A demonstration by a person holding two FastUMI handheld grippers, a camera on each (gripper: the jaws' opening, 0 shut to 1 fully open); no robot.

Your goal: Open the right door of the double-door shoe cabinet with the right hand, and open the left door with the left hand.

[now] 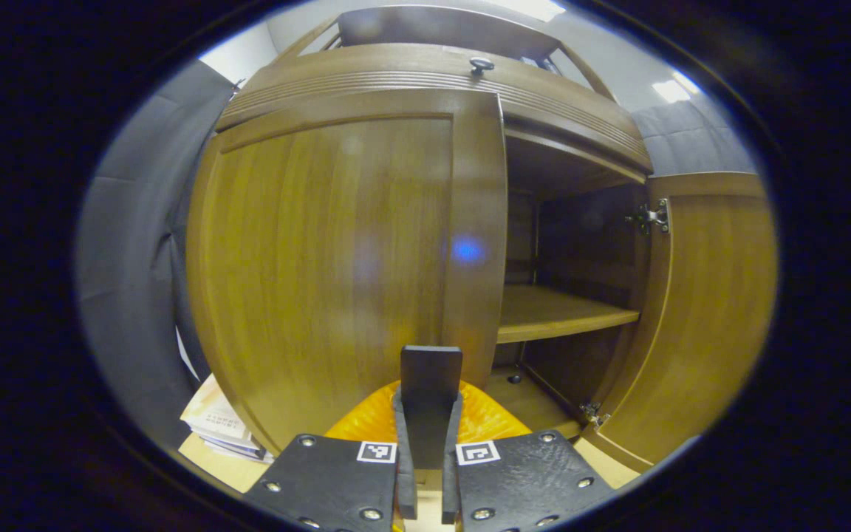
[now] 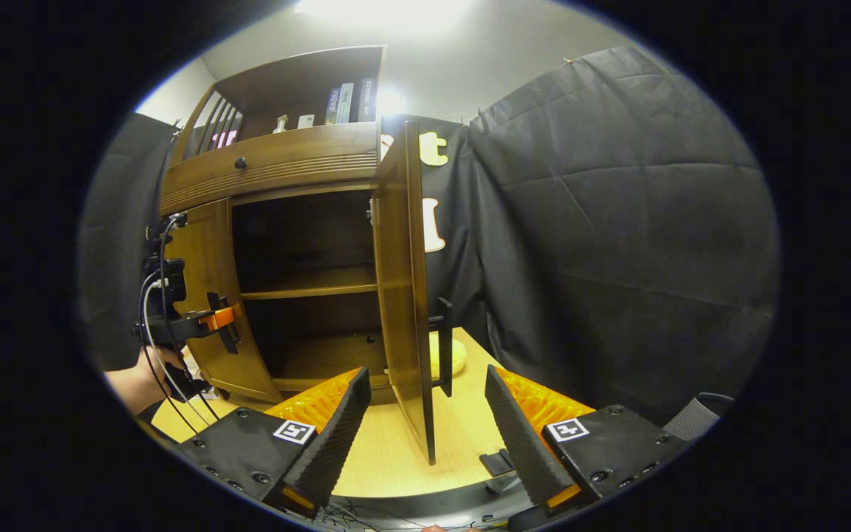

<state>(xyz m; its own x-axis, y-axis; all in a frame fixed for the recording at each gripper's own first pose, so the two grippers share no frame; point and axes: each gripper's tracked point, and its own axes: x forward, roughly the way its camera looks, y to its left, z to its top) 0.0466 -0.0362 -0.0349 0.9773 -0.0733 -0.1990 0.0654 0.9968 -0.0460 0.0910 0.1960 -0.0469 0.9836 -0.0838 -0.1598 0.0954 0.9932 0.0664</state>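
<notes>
Smoothly grained wooden left door [image 1: 337,251], shut

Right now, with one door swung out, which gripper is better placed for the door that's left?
Left. The left gripper is shut on the left door's handle; the left door is closed. The right gripper is open by the open right door.
</notes>
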